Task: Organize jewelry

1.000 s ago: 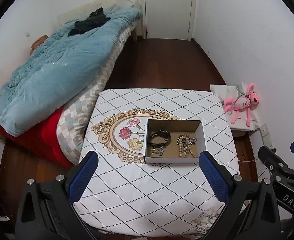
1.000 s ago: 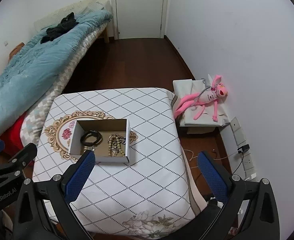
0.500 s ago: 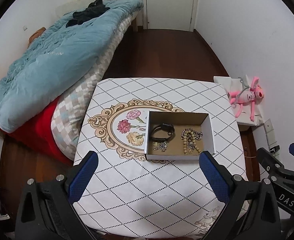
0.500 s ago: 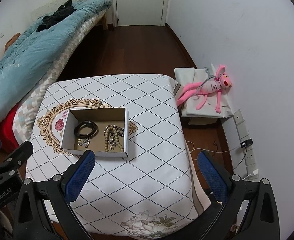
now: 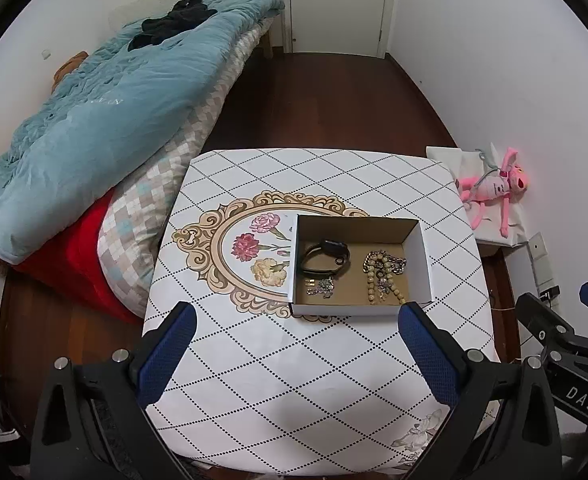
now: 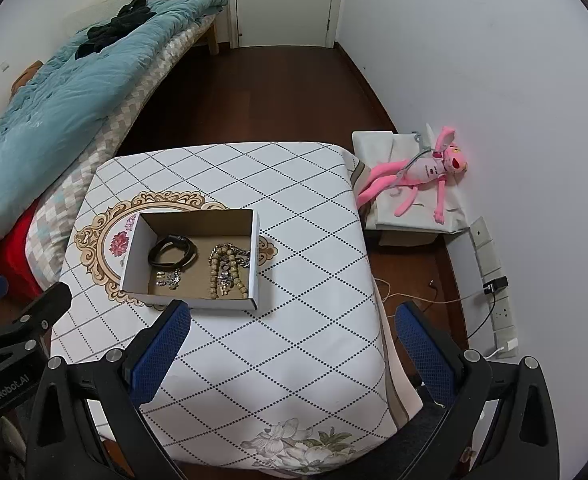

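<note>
A white cardboard box [image 5: 422, 258] [image 6: 254, 256] stands on the table [image 5: 294, 380] [image 6: 294, 352]. Inside lie a black watch [image 5: 326, 258] [image 6: 172, 251], a beaded bracelet with a chain [image 5: 384, 276] [image 6: 227, 268] and small silver pieces [image 5: 321, 287] [image 6: 168, 279]. My left gripper [image 5: 296, 316] is open and empty, raised above the table's near side, just in front of the box. My right gripper [image 6: 294, 316] is open and empty, raised to the right of the box. Each gripper shows at the edge of the other's view.
A bed with a blue duvet [image 5: 105, 120] [image 6: 65, 96] stands left of the table. A pink plush toy [image 5: 494, 188] [image 6: 422, 172] lies on a white box by the right wall. Wall sockets and cables [image 6: 494, 292] are lower right. A closed door [image 5: 336, 4] is at the back.
Both grippers have moved back and tilted; the table and box sit a little lower and farther in view. Both stay open and empty. The box contents have not moved.
</note>
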### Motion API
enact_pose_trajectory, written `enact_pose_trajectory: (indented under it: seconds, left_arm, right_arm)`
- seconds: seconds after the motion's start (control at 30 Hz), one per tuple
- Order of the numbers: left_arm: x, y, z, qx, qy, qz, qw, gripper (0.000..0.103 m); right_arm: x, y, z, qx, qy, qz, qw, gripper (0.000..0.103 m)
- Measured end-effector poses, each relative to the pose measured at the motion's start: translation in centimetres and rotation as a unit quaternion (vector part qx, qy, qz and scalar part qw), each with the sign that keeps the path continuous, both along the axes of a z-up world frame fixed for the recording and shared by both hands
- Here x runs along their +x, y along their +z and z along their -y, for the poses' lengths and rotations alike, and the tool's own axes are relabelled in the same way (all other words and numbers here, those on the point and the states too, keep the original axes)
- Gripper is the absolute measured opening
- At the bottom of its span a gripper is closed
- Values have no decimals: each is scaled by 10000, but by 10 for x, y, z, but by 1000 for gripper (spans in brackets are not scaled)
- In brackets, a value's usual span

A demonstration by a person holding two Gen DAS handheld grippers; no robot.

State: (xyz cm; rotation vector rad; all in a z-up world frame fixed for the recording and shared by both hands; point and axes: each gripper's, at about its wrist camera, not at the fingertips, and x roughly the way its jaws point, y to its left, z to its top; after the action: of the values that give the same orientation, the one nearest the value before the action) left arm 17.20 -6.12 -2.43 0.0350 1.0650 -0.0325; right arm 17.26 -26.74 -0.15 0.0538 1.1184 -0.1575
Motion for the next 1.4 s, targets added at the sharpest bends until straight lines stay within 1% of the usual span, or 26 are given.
enact_pose_trajectory:
  seconds: [0.63, 1.0, 1.4]
  left_arm:
    - [-3, -1, -4, 64, -17, 57, 10000, 103]
    - [-4, 5, -4, 85, 7, 171, 9998, 103]
    - [-4, 6, -3, 93, -12, 181, 9998, 103]
  right_arm:
    - [0, 2, 0, 66, 41, -1, 10000, 103]
    - [1, 4, 0, 105, 58, 20, 9999, 103]
    - [1, 5, -1, 99, 72, 29, 9999, 103]
